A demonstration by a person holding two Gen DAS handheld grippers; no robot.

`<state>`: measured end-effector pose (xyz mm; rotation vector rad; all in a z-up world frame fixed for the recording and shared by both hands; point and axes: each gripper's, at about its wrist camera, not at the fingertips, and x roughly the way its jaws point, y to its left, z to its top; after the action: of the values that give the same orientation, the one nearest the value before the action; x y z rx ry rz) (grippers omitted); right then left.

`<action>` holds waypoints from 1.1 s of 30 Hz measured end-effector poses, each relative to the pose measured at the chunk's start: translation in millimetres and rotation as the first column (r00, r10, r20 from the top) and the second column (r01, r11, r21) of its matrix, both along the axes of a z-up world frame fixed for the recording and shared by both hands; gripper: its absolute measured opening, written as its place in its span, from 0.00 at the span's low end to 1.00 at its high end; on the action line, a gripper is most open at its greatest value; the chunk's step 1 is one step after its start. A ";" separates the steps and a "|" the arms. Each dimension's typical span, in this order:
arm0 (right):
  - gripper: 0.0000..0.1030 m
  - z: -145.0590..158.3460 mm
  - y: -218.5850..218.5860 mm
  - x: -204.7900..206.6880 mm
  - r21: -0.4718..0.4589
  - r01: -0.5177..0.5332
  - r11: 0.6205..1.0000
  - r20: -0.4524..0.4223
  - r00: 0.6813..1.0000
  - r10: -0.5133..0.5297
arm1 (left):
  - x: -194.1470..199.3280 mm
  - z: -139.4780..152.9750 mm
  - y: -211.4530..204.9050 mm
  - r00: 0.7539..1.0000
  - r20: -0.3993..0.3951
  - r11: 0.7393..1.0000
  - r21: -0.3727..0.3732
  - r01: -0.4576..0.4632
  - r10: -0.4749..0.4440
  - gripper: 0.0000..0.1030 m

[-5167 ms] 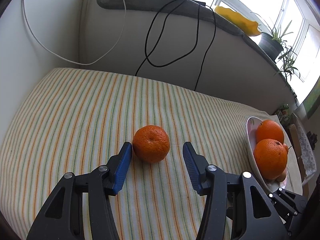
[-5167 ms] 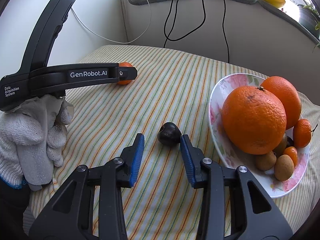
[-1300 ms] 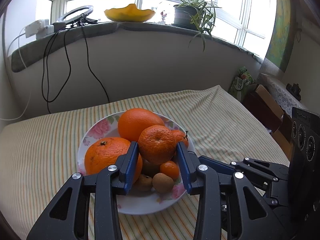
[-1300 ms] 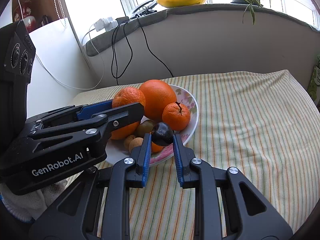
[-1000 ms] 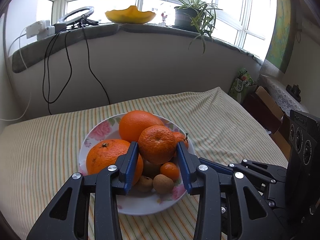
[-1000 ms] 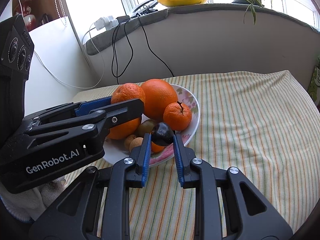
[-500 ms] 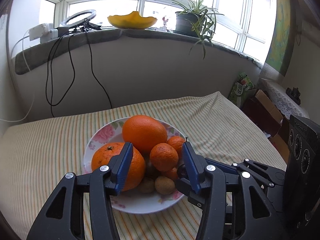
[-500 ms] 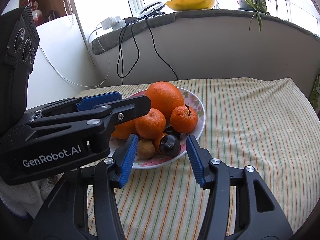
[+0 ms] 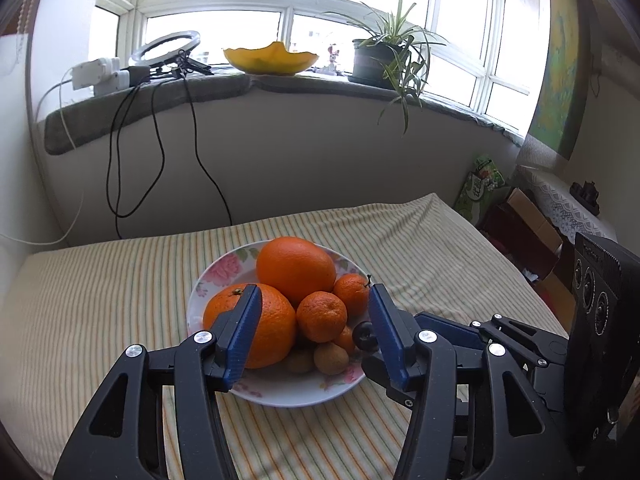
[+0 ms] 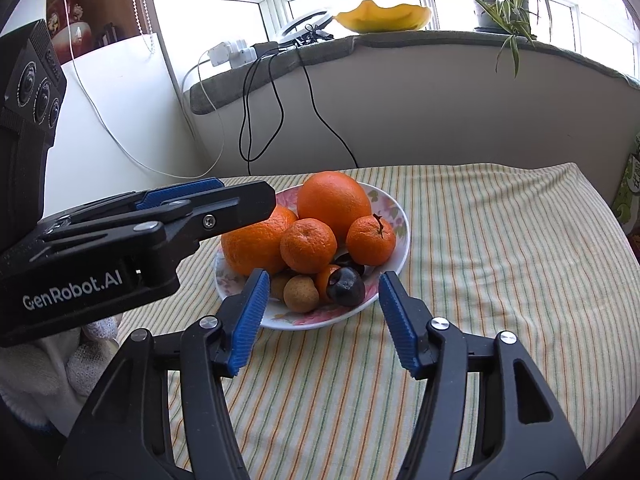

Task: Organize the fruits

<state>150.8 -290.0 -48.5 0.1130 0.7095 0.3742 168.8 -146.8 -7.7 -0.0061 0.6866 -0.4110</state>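
A flowered white plate (image 9: 224, 276) on the striped cloth holds two big oranges (image 9: 296, 268), small brown fruits (image 9: 330, 358) and more. A mandarin (image 9: 320, 316) rests on the pile, and a dark plum (image 9: 364, 336) lies at the plate's right edge. My left gripper (image 9: 314, 292) hangs just above and in front of the pile. Its jaws are opening and the pads touch no fruit. In the right wrist view the plum (image 10: 346, 286) lies in the plate (image 10: 396, 208) beside the mandarin (image 10: 308, 245). My right gripper (image 10: 324, 278) hovers at the plate's near rim, its jaws opening and apart from the plum.
The striped cloth (image 10: 500, 240) covers the table to its right edge. Black cables (image 9: 160, 152) hang down the wall behind. A sill carries a yellow dish (image 9: 270, 58) and a potted plant (image 9: 380, 56). A white-gloved hand (image 10: 60, 364) holds the left gripper at the lower left.
Both grippers have opened. The left one let the mandarin drop onto the pile and the right one let the plum go into the plate. Both have drawn back a little.
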 end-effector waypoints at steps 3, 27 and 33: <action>0.60 3.4 -0.7 -4.0 0.000 0.003 1.000 0.001 1.000 -0.003 | -6.3 2.5 4.7 1.000 0.001 1.000 -0.007 -0.008 0.008 0.55; 0.92 32.7 -4.2 -55.3 -0.100 0.084 0.991 0.119 0.990 -0.072 | -78.2 7.9 41.5 0.984 0.044 0.984 0.033 -0.176 0.174 0.75; 0.95 33.2 -11.3 -59.7 -0.076 0.115 0.991 0.115 0.988 -0.106 | -82.9 3.1 44.7 0.980 0.029 0.979 0.032 -0.199 0.199 0.75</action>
<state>91.1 -301.3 -15.3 0.0530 0.6050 0.2430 85.9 -102.1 -4.6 -0.0363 0.6609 -0.2063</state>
